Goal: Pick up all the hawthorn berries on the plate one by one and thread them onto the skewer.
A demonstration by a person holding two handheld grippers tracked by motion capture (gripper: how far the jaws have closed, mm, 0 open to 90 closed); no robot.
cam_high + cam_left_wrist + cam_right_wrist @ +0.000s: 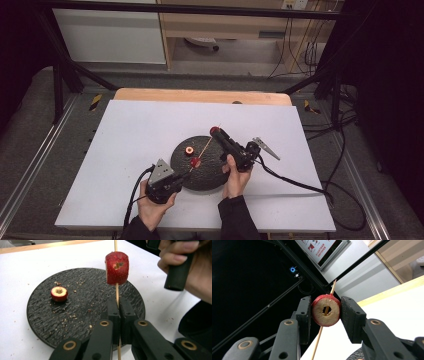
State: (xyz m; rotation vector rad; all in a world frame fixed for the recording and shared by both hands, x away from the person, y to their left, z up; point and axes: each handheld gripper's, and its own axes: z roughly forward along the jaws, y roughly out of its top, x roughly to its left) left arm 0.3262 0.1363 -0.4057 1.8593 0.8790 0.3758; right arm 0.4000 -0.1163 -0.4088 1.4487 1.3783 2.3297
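Red hawthorn pieces are going onto a thin bamboo skewer [204, 149] over a round black slate plate [210, 175] that sits near the middle of the white tabletop [130, 140], a little toward the person's edge.

Left gripper [176, 181], held in the left hand [152, 207] at the near rim of the plate, has its jaws pressed together on the lower end of the skewer; in the left gripper view the stick [117, 293] rises straight out from between the closed pads. One cored hawthorn piece [117, 268] is already threaded on it, sitting a little way above the jaws and apart from them, over the plate's right half.

Right gripper [216, 131] points away from the person toward the far side of the plate, with the right hand [235, 177] around its handle. Its jaws are clamped on a second cored fruit, a hawthorn ring [326, 310], one pad on each red side. The skewer [323, 322] passes through the hole of that ring, and its tip sticks out beyond.

Another hawthorn slice [189, 149] lies loose on the left part of the plate, well apart from both grippers, cut face up with its hole showing [59, 293]. Crumbs [75, 315] of fruit are scattered over the slate around it.
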